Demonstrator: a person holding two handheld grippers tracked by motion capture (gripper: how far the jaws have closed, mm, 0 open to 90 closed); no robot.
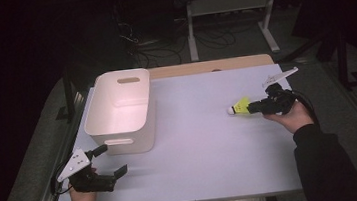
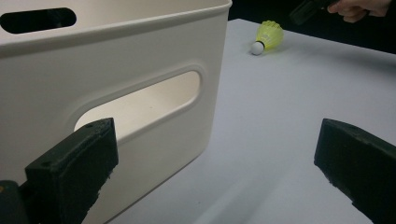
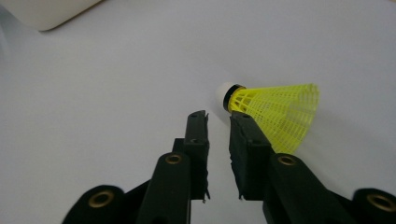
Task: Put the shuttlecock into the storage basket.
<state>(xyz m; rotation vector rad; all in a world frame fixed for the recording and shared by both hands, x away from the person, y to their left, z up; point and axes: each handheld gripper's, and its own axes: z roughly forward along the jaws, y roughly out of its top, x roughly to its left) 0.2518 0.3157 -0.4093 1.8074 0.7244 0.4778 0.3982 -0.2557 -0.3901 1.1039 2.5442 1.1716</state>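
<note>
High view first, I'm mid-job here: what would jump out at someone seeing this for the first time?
The bright yellow shuttlecock lying on the pale table at the right, with the right tongs right beside it, nearly shut and holding nothing. Next, the big white bin at the table's left, open and empty. The left tongs sit wide open just in front of it.

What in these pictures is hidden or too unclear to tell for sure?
- Bin: in the left gripper view its bottom and far side run off the edge.
- Shuttlecock: in the right gripper view one finger covers its near side, so contact can't be judged.
- Floor cables: in the high view, too dark to trace.
</note>
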